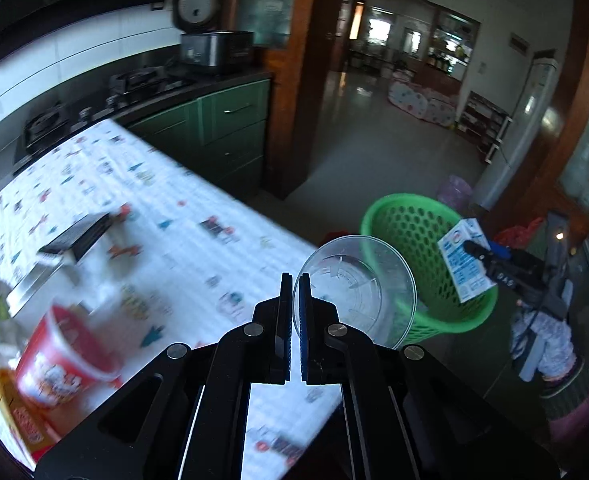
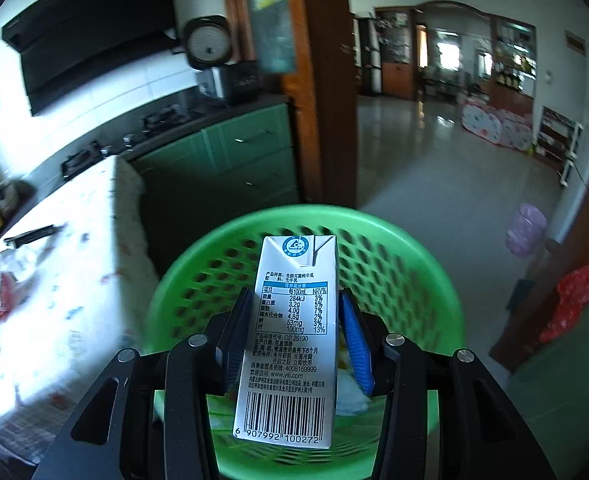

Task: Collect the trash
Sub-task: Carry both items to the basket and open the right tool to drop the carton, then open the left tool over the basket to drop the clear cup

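Nearest the right camera, the right gripper (image 2: pixel 290 332) pinches a milk carton (image 2: pixel 290 340) by its two narrow sides and holds it upright directly over the mouth of the green basket (image 2: pixel 426 280), where some pale scraps already lie at the bottom. The left gripper (image 1: pixel 295 300) has its fingers pressed together on the rim of a clear plastic cup (image 1: pixel 358 292), which hangs tilted at the edge of the tabletop (image 1: pixel 198 248), close to the basket but not yet over it. This looks like the drop-off step: both hands carry trash to the bin, the carton ahead of the cup. The next move calls for the right gripper to spread so the carton falls inside, then clear away so the cup can be brought over the opening and let go. Farther back on the patterned tabletop, a red noodle tub (image 1: pixel 62 356) and other blurred wrappers remain, likely the next items to collect.
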Motion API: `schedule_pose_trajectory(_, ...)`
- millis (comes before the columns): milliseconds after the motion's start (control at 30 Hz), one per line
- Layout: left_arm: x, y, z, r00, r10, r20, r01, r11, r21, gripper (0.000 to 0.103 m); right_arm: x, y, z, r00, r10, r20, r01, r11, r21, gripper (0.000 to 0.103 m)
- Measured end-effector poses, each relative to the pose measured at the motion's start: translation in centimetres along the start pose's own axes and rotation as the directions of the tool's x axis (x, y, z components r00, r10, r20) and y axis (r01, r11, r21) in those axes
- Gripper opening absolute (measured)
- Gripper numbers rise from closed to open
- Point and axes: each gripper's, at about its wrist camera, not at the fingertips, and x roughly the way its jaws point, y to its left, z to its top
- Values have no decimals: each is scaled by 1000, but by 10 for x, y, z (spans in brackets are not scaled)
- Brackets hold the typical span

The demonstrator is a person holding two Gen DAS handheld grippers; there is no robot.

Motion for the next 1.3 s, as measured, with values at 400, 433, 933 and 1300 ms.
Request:
schedule_pose_trajectory(400,60,-84,34,991,-117,-66,124,985,121,1,27,-39,-8,999,-42,-27,43,999,13,49)
schedule_pose_trajectory(433,65,-90,35,990,-125,-72,133,983,126,1,25,-39,-8,999,-42,-25,42,999,17,49)
schedule_pose_trajectory(933,149,-150,29,961,-173,-217,203,971,126,2,-46,-46,-31,997,-7,80,3,999,48,58)
schedule_pose_trajectory(1300,194,-166,16,933,-193,-304,224,972,71,5,-57,-62,-44,995,-47,85,40,996,82,60)
